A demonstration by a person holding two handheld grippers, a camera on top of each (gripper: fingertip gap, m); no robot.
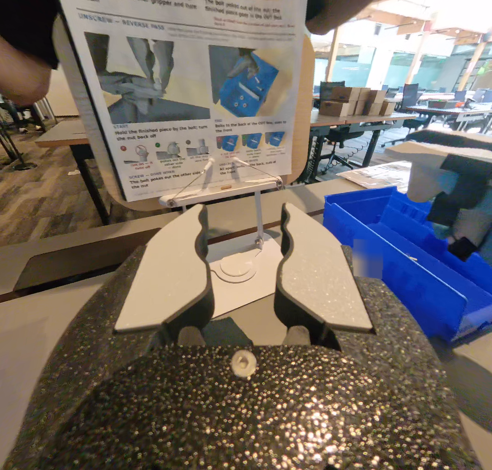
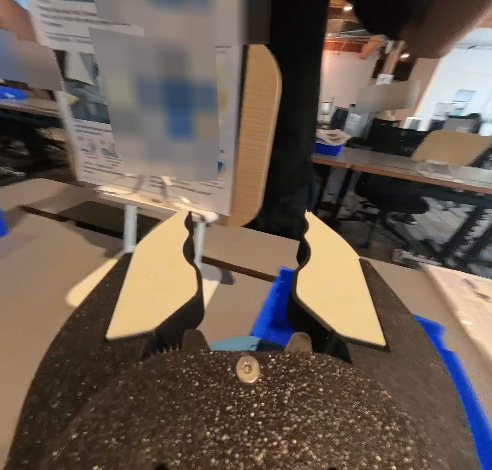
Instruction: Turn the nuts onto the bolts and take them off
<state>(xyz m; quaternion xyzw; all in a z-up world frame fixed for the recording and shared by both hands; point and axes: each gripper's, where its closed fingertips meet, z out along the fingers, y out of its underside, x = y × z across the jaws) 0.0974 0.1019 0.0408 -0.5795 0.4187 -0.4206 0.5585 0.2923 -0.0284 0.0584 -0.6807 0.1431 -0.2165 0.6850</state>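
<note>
My left gripper (image 1: 244,209) is open and empty above the grey table (image 1: 53,337). It faces the white base of a sheet stand (image 1: 239,271). A blue bin (image 1: 399,265) stands to its right, and a small pale piece (image 1: 412,257) lies inside; I cannot tell what it is. The right gripper (image 1: 452,204) hangs over the bin's far part. In the right wrist view the right gripper (image 2: 247,215) is open and empty, with the blue bin (image 2: 274,310) under it. I see no nut or bolt clearly in either view.
A printed instruction sheet (image 1: 186,84) leans on a wooden board on the stand, straight ahead; it also shows in the right wrist view (image 2: 87,151). Papers (image 2: 466,292) lie on the table at right. Desks, chairs and boxes (image 1: 354,100) stand farther back.
</note>
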